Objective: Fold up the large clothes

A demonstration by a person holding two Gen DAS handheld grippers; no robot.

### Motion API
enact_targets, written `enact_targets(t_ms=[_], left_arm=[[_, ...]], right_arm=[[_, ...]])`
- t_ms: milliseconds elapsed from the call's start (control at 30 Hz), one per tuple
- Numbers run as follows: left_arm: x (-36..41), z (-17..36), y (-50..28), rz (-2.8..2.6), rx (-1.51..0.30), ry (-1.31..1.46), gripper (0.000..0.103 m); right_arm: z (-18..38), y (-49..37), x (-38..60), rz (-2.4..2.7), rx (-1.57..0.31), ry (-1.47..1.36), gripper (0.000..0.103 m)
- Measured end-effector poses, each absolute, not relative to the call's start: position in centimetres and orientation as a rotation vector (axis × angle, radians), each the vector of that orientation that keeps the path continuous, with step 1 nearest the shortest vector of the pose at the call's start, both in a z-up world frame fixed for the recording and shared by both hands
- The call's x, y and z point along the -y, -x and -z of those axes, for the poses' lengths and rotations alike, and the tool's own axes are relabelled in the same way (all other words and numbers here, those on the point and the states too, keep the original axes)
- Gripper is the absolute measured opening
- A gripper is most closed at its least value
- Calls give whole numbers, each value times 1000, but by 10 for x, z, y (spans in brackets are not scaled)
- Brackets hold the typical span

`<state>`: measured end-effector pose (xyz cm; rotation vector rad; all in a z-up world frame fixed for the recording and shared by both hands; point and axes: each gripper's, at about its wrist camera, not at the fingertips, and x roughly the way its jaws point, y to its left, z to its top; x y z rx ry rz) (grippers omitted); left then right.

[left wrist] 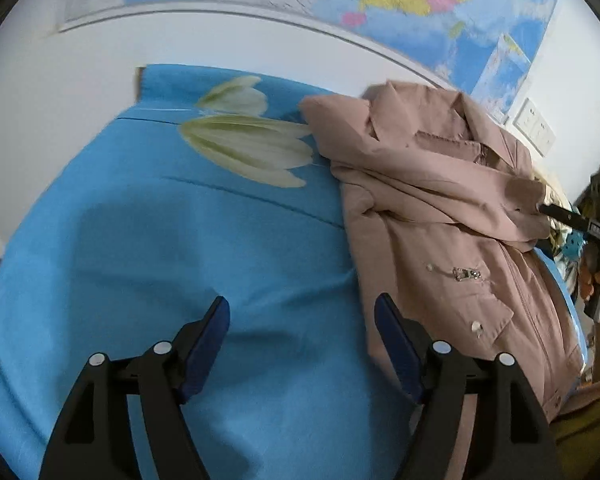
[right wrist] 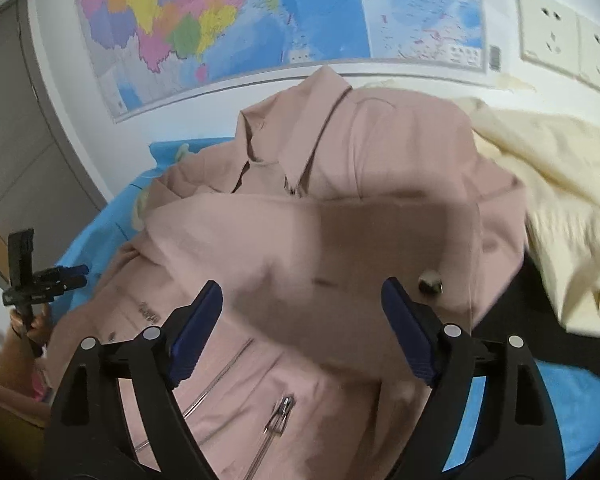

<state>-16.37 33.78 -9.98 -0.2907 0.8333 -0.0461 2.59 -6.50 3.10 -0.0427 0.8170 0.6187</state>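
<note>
Beside the open left gripper (left wrist: 302, 330) lies the pink jacket (left wrist: 440, 208).

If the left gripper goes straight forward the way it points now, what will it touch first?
Most likely the blue bedsheet: the open left gripper has only sheet between its fingers. The pink jacket begins just beside its right finger, so depth leaves some doubt.

Black two-finger left gripper (left wrist: 302, 308), right gripper (right wrist: 302, 292), blue-padded fingers (left wrist: 204, 344), silver pivot screws (left wrist: 162, 347), olive sleeve (left wrist: 588, 436)
</note>
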Motion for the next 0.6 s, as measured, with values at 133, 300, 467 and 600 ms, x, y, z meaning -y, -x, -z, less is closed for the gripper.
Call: enact_targets(t_ms=[133,300,467,600], left_arm=[[-343,97,186,1,-825,305,73],[-316,78,187,53,-771,265,74],[-275,75,164,196,-779,234,87],[-260,95,144,221,-866,213,87]], right_arm=[[-28,-14,76,-619,-828,-3,83],[-24,-2,86,-634,-845,-68,84],[-20,27,112,-608,-857,-113,95],[-1,49,144,-554,-908,-174,97]])
